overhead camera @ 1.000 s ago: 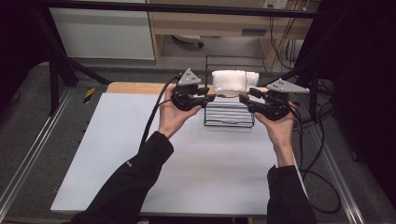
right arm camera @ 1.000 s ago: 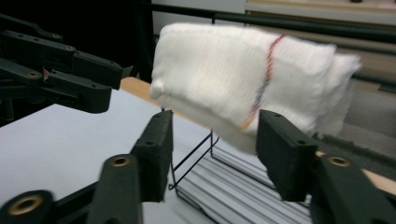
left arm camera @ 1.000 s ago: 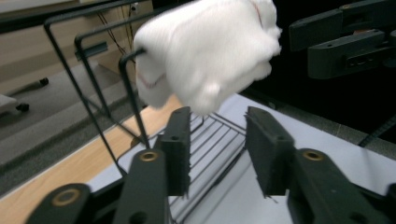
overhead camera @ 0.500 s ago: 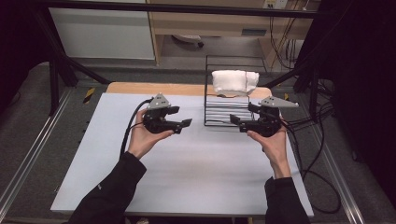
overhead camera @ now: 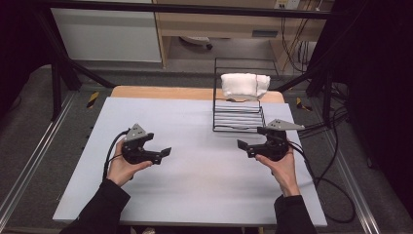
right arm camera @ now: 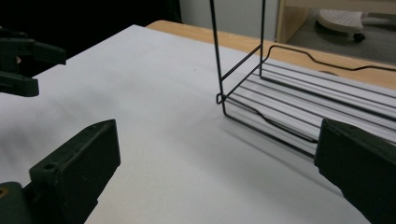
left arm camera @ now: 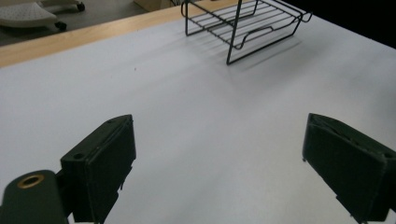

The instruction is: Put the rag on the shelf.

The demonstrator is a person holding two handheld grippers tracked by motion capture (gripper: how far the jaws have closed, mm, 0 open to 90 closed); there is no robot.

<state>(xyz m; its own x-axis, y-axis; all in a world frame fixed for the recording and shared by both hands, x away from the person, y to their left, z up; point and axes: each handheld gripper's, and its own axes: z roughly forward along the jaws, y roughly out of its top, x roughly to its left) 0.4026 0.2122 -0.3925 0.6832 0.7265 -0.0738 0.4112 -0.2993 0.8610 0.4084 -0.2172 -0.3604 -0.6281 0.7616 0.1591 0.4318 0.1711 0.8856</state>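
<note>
white table cover (overhead camera: 195,190) lying under two black hand-held grippers.
left gripper (overhead camera: 165,152) and right gripper (overhead camera: 242,145) having just been opening, now gaping wide, gripping nothing; white folded towel (overhead camera: 244,85) resting atop black wire rack (overhead camera: 237,122), apart.

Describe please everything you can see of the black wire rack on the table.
The wire rack is made of thin black wire, metal by its look, and has two levels. Its low shelf of parallel rods rests on the white table cover, near the far right part. Slim corner posts rise to an upper frame, where a folded white towel lies on top. The rack stands upright. Neither gripper touches it; the right gripper is the closer one, just in front.
</note>
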